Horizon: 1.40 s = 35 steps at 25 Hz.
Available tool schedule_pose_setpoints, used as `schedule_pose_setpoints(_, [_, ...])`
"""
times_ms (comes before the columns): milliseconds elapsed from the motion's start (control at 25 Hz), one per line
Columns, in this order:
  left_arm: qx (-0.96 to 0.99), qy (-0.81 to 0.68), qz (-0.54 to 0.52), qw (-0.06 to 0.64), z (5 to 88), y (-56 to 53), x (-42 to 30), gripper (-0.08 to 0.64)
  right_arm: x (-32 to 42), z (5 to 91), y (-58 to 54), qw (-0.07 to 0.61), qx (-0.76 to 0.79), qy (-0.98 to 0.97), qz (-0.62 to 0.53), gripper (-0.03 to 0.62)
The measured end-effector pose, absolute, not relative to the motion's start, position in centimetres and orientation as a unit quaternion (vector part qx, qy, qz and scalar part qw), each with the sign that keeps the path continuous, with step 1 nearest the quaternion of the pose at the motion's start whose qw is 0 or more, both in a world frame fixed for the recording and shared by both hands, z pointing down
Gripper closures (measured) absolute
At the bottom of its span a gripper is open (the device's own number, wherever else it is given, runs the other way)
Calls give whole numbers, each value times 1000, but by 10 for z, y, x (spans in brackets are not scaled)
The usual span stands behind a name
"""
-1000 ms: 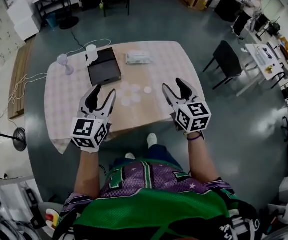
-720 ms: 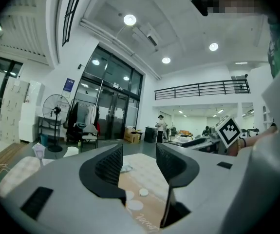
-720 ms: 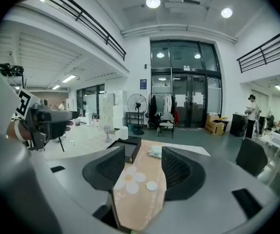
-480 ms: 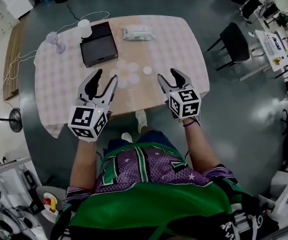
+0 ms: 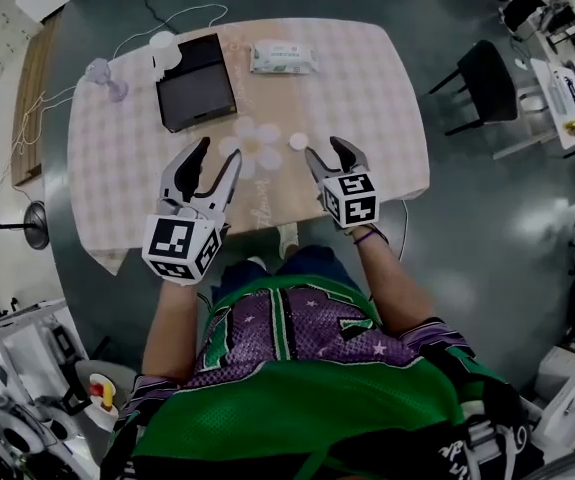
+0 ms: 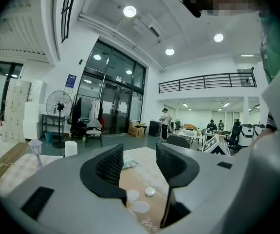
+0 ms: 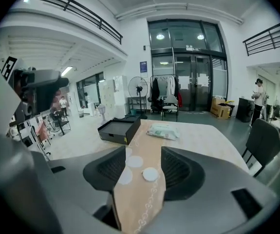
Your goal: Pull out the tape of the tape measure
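Step in hand, as judged: approach only, no grasp made yet.

At left, left tongs [image 5: 217, 158] held open over the near part of the counter [image 5: 377, 88], with nothing between the jaws. Same reading from the left gripper view: bare cloth in the gap and no contact.

Just beyond those tips, a cluster of flat white discs [image 5: 252, 143] on the cloth; whether printed or loose cannot be told.

Right of the cluster and apart from it, the presumed tape measure [image 5: 297, 141], a small white round case. Lying untouched near the middle of the counter, slightly beyond and between the two sets of tips.

Further right, right tongs [image 5: 327, 154] likewise open and empty, angled down toward the counter. In the right gripper view, tape measure [image 7: 150, 174] visible through the gap but farther off, not reached.

Next move, as judged: bring one pair in around the case to pin it, then seek the end of the tape with the other. End tab not discernible from here, so careful aim called for.

Against the earlier frames: both tongs lower and further in over the counter, the right more markedly, tips nearer the tape measure. No shift noted among items at the far side, including black box [image 5: 195, 83] and wipes pack [image 5: 282, 58].
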<state>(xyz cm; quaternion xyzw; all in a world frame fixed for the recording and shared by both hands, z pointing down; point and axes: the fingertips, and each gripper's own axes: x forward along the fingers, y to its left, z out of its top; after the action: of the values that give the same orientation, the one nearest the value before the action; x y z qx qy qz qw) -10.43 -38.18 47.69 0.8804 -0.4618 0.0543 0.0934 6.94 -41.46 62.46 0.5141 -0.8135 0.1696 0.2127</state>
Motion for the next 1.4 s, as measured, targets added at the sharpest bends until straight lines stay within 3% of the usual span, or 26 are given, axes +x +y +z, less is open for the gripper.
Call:
schedule_pose_setpoints(920, [848, -504, 111, 121, 529, -431, -100, 334, 63, 798, -469, 315, 474, -784, 247, 373])
schedule_pose_setpoints(1400, [833, -523, 123, 134, 541, -442, -107, 334, 60, 821, -477, 340, 466, -774, 263, 373])
